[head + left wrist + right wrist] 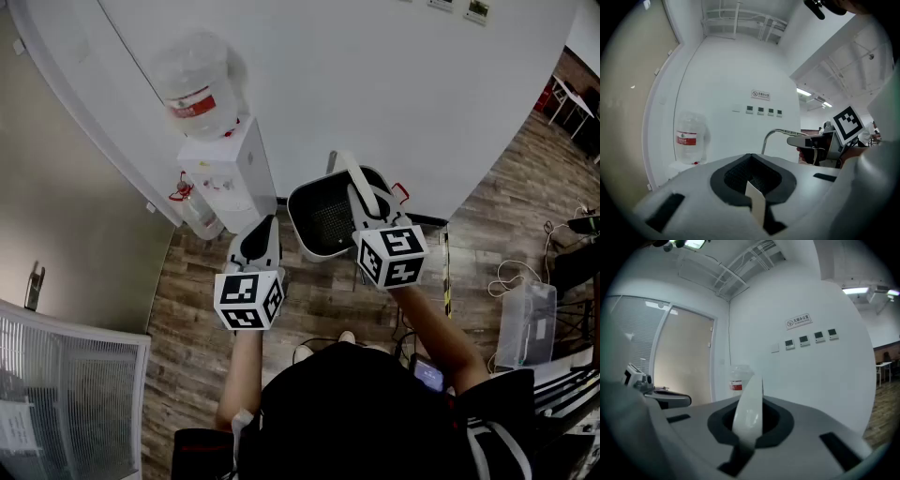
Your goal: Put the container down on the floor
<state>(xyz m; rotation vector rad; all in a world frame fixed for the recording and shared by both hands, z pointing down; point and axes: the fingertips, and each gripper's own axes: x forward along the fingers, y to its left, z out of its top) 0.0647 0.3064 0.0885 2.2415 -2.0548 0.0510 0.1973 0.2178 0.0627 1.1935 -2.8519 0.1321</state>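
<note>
A dark mesh-bottomed container point(323, 225) with a white arched handle point(359, 183) hangs over the wooden floor, close to the wall. My right gripper point(364, 202) is shut on that handle, which stands as a white band point(749, 404) between its jaws in the right gripper view. My left gripper point(265, 225) is just left of the container's rim, apart from it. Its jaws look shut on a thin white slip point(756, 201); I cannot tell what the slip is. The left gripper view also shows the handle point(771, 136) and the right gripper point(820, 143).
A white water dispenser point(234, 173) with a clear bottle point(200, 89) stands against the wall just left of the container. At the right lie cables and a clear plastic box point(525, 323). A glass partition point(66, 394) is at the lower left.
</note>
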